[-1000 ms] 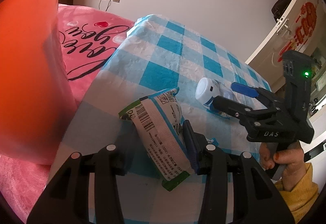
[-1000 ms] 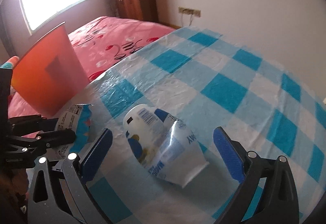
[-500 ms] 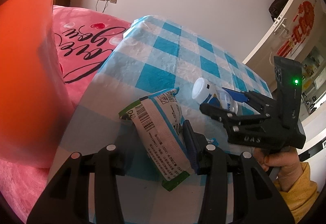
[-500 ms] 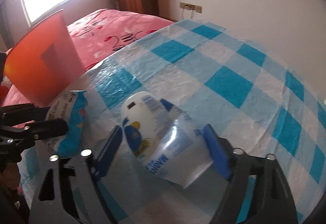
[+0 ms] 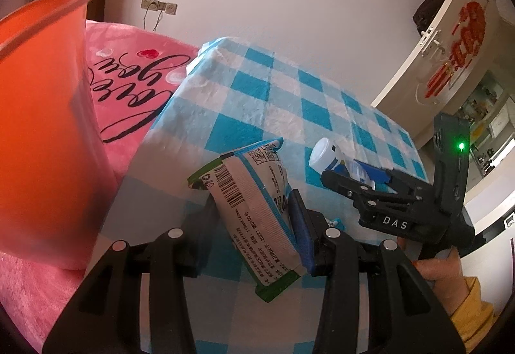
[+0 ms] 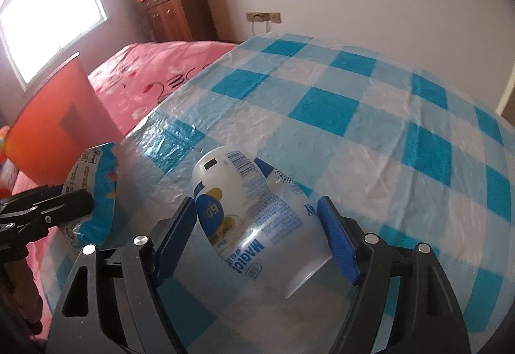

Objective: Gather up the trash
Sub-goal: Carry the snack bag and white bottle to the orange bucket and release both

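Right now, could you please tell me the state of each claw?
Left claw: shut on the snack wrapper.
Right claw: jaws have just closed in, now gripping the white cup on both sides.

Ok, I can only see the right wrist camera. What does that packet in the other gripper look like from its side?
Observer: The left gripper is shut on a white packet with a barcode and green edges.
Operator: Where does the orange bin stand?
Observer: The bin stands on the pink blanket, left of the table.
Operator: What's far off to my right?
Observer: A white door with a red decoration on it.
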Demonstrator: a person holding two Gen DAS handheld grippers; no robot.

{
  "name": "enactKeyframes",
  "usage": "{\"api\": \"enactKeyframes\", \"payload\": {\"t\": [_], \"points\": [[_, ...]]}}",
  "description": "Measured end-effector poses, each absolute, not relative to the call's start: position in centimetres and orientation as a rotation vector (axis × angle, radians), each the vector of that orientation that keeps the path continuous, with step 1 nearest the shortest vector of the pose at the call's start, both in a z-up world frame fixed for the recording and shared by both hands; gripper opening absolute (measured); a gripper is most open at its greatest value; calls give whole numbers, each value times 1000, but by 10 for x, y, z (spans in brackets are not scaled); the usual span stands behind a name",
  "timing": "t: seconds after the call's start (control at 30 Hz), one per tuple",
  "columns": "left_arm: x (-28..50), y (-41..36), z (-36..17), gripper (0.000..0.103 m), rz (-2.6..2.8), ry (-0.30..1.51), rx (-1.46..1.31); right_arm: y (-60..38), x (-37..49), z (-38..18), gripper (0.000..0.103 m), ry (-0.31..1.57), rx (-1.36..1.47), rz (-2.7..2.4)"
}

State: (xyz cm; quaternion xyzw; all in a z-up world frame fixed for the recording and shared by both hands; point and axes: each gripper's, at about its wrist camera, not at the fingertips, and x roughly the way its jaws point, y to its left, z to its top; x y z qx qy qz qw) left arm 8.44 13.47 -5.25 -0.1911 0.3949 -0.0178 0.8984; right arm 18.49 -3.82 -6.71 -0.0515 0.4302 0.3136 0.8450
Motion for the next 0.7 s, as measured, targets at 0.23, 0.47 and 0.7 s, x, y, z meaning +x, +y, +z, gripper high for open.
{"api": "enactKeyframes", "payload": {"t": [0.23, 0.47, 0.7], "points": [[71, 134, -32, 45, -64, 768, -385, -48, 168, -48, 76, 889, -22, 635], [52, 141, -4, 45, -71, 703, -379, -42, 154, -10, 76, 858, 54, 659], [27, 170, 30, 45, -15, 614, -377, -6, 137, 35, 76, 807, 77, 749]]}}
